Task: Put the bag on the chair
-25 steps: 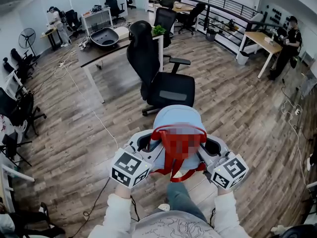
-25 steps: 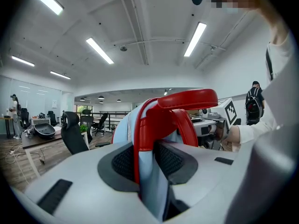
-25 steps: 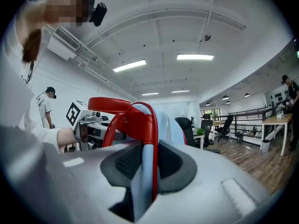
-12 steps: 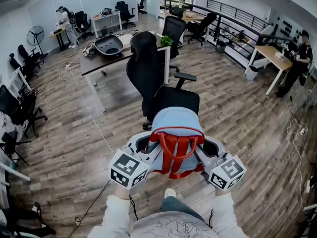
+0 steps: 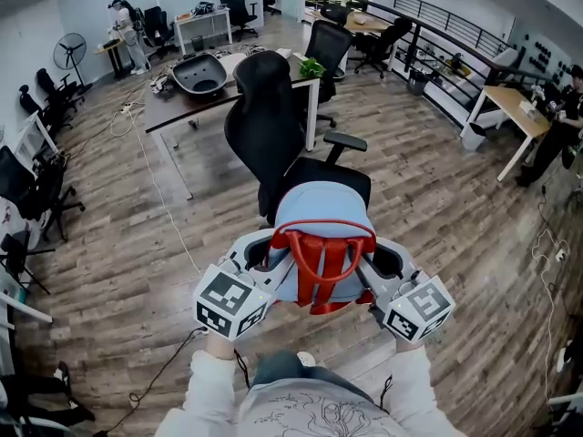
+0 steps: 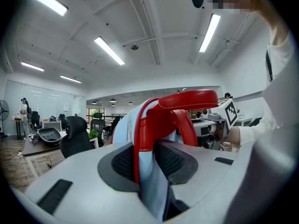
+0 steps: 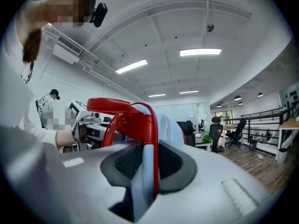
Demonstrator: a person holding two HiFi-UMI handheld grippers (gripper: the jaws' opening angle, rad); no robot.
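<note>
A light blue bag (image 5: 321,215) with red straps (image 5: 322,253) hangs in the air between both grippers, just in front of the black office chair (image 5: 293,157). My left gripper (image 5: 266,262) is shut on the bag's left edge, blue fabric and a red strap (image 6: 145,139) pinched between its pads (image 6: 122,160). My right gripper (image 5: 375,264) is shut on the bag's right edge, with fabric and red trim (image 7: 150,157) between its pads (image 7: 170,161). The chair's seat (image 5: 357,178) lies partly hidden behind the bag.
A dark desk (image 5: 214,89) with a black bowl-shaped shell (image 5: 198,73) stands behind the chair. Other office chairs (image 5: 330,44) and desks (image 5: 510,103) ring the room. A cable (image 5: 155,189) trails over the wood floor at the left. People stand far off (image 5: 121,25).
The chair has come closer in the head view and the bag, still gripped at both sides, now covers part of its seat.
</note>
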